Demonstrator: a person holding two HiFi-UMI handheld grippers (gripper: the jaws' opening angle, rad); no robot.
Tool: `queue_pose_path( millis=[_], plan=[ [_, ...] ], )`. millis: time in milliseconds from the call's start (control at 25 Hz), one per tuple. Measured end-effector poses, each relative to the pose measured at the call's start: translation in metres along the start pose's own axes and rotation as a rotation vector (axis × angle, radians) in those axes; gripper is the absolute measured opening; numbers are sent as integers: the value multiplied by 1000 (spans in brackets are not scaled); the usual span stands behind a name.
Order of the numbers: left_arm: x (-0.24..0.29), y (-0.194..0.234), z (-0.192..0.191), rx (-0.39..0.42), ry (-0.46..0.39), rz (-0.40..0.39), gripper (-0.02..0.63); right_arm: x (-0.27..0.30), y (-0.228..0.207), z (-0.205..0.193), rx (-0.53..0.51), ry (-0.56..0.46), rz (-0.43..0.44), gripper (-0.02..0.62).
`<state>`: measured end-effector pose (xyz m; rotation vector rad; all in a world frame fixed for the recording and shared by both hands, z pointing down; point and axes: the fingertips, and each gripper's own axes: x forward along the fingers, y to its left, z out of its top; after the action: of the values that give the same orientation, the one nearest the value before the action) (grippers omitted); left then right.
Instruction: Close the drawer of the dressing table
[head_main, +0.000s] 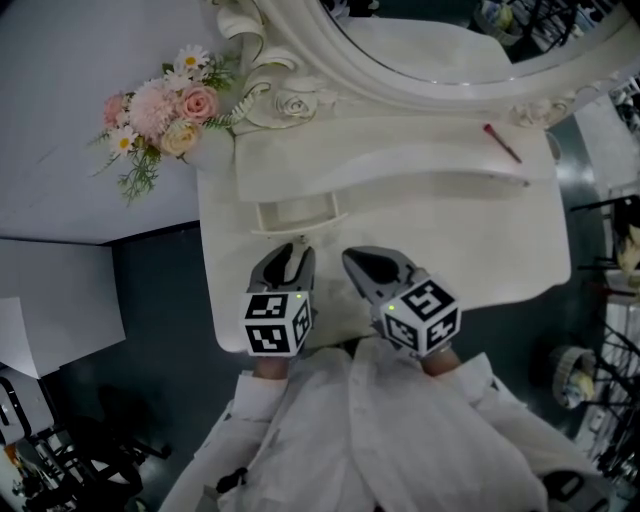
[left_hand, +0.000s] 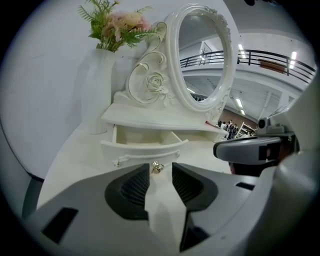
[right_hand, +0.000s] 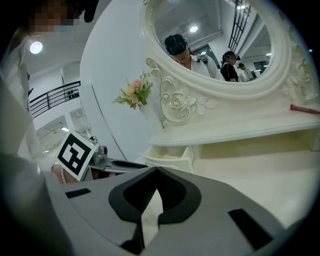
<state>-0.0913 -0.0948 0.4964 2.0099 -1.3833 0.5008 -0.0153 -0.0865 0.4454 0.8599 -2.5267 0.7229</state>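
The white dressing table (head_main: 500, 250) has a small drawer (head_main: 295, 213) pulled out at its left, under the shelf. In the left gripper view the drawer (left_hand: 145, 145) is empty, and its gold knob (left_hand: 157, 167) sits just beyond my jaw tips. My left gripper (left_hand: 161, 169) is open by a narrow gap with nothing between its jaws, and hovers just in front of the drawer (head_main: 293, 252). My right gripper (right_hand: 156, 171) is shut and empty. It rests over the tabletop to the right of the left one (head_main: 354, 260), with the drawer (right_hand: 170, 157) to its left.
A white vase of pink flowers (head_main: 165, 110) stands at the table's back left. The oval mirror (left_hand: 205, 55) rises behind the shelf. A red stick (head_main: 502, 143) lies on the shelf at the right. Dark floor surrounds the table; a chair (head_main: 40, 440) stands at the lower left.
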Motion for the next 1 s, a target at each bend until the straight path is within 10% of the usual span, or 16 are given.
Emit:
queue_pose_path(
  millis=[1000],
  plan=[
    [22, 7, -7, -104, -46, 88, 95, -5, -23, -21, 47, 25, 4, 6]
  ],
)
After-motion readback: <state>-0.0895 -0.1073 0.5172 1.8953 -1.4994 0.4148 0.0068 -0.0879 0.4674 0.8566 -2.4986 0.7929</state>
